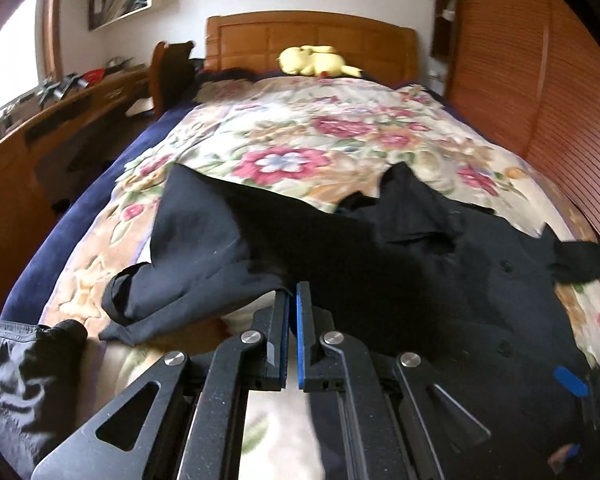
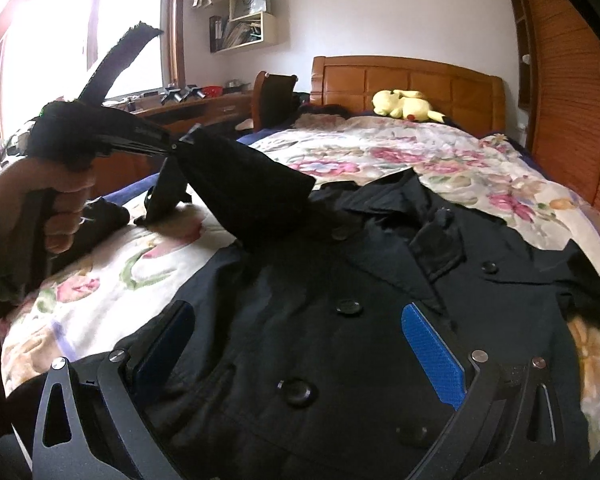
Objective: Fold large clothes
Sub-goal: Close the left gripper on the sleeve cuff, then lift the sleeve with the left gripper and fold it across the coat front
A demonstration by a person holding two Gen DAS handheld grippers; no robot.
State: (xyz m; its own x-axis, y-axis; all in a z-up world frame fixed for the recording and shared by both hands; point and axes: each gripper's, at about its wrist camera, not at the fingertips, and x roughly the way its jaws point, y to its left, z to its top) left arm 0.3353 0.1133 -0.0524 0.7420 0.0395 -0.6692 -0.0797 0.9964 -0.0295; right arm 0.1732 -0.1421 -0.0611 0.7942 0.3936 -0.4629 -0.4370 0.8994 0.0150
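Observation:
A large black double-breasted coat lies front up on the floral bedspread, buttons showing; it also shows in the left wrist view. My left gripper is shut on the coat's left sleeve and holds it lifted; in the right wrist view the left gripper holds that sleeve raised over the coat's left side. My right gripper is open, hovering just above the coat's front, blue pads on either side of a button.
The floral bedspread covers the bed, with a wooden headboard and a yellow plush toy at the far end. A wooden wardrobe runs along the right. A desk stands at left. A dark garment lies at near left.

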